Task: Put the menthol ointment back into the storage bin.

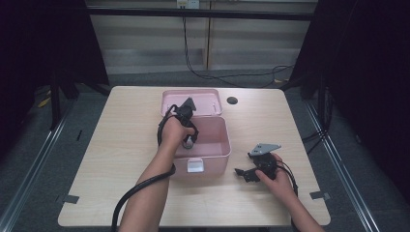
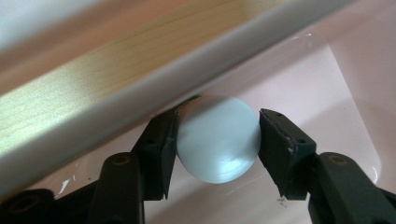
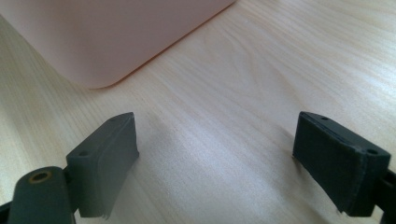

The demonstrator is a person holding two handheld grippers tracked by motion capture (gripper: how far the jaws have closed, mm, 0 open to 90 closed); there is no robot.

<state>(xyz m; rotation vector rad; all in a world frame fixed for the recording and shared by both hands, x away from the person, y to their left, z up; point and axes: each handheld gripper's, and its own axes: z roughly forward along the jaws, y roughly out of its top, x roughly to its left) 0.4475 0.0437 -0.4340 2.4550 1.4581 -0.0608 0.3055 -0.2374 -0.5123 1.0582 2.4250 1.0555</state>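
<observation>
A pale blue-white ball (image 2: 218,140) sits between the black jaws of my left gripper (image 2: 218,144), low inside the pink box (image 2: 336,56). One pad touches each side of the ball, and the box's rim (image 2: 154,88) runs just behind it. In the high view my left gripper (image 1: 188,139) reaches down into the open pink box (image 1: 212,157) near its left wall. My right gripper (image 1: 243,173) rests on the table to the right of the box, open with nothing between its jaws (image 3: 215,158). A rounded corner of the box (image 3: 93,42) lies ahead of it.
The box's lid (image 1: 208,99) lies open behind it, and a white latch (image 1: 195,165) hangs on its front wall. A dark round hole (image 1: 232,100) is set in the wooden table (image 1: 121,145) at the back right. Cables trail from both grippers toward the near edge.
</observation>
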